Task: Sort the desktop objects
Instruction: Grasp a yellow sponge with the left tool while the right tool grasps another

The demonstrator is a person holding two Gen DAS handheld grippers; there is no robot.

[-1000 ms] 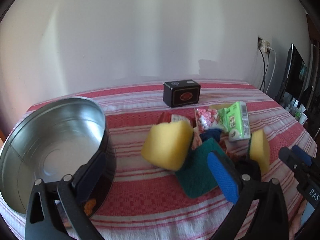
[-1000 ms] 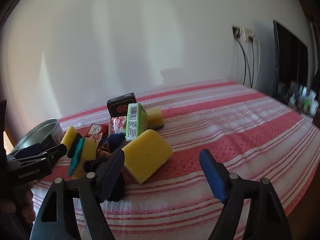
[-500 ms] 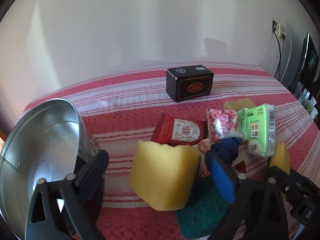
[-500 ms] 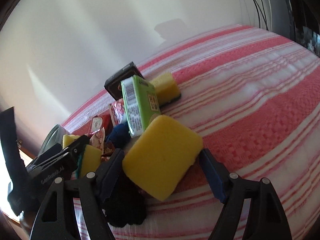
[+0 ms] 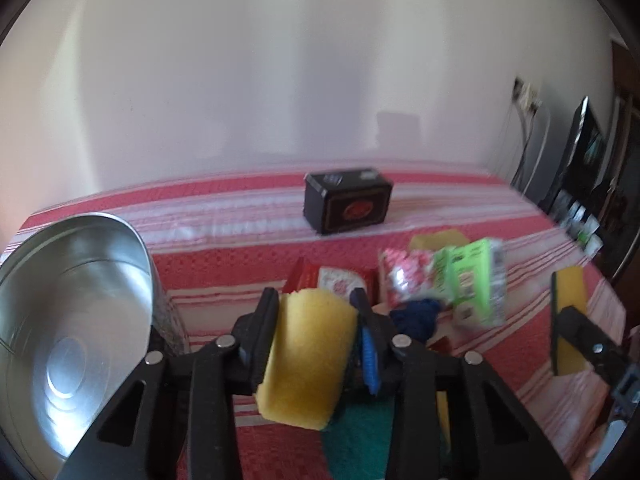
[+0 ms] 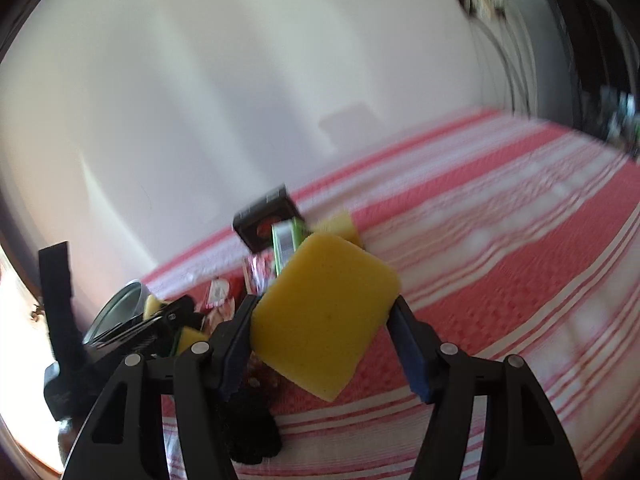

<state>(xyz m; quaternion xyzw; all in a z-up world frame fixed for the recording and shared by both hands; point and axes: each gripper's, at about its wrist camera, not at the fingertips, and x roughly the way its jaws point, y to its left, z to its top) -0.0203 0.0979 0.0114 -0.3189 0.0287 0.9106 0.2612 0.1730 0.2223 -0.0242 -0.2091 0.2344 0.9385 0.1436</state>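
Sponges [image 5: 306, 354] pinched in just-closing left [image 5: 316, 332] and right [image 6: 322, 324] fingers; label writing blurred, unreadable.

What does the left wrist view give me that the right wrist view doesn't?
Left wrist only: the tin's floor and a blue cloth. Right wrist only: a black fuzzy thing below the right gripper. Both: the black box, the green pack, the left gripper clamping the left sponge, and the right gripper clamping the right sponge. Both sets of jaws have just been closing.
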